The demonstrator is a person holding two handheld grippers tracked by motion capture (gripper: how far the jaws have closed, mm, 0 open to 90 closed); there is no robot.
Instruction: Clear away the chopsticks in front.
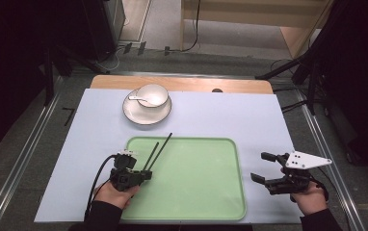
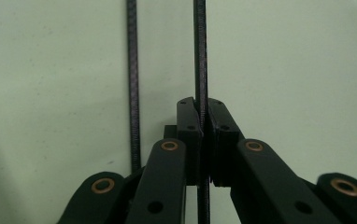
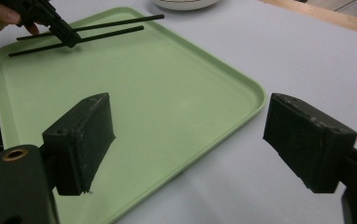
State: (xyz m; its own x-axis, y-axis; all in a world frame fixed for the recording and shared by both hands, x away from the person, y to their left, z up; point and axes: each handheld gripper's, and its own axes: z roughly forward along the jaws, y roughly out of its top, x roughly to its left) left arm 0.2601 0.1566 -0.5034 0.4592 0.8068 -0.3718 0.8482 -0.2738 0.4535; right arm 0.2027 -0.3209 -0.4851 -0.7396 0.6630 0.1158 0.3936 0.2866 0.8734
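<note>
Two black chopsticks lie at the left end of a green tray [image 1: 196, 183]. My left gripper [image 1: 148, 174] is shut on the right one [image 1: 165, 143], whose far tip reaches over the tray's back rim. In the left gripper view the held chopstick [image 2: 200, 56] runs straight up from the closed jaws [image 2: 200, 105], and the other chopstick [image 2: 132, 70] lies beside it on the tray. My right gripper [image 1: 259, 166] stands open just right of the tray with nothing between its fingers. The right gripper view shows its wide jaws [image 3: 188, 107], the tray [image 3: 167, 93] and the left gripper [image 3: 71, 41] at the chopsticks [image 3: 120, 22].
A white bowl [image 1: 152, 95] with a white spoon [image 1: 136, 98] in it stands on a saucer [image 1: 138, 115] behind the tray. A pale sheet [image 1: 249, 120] covers the table. Stands and cables flank the table on both sides.
</note>
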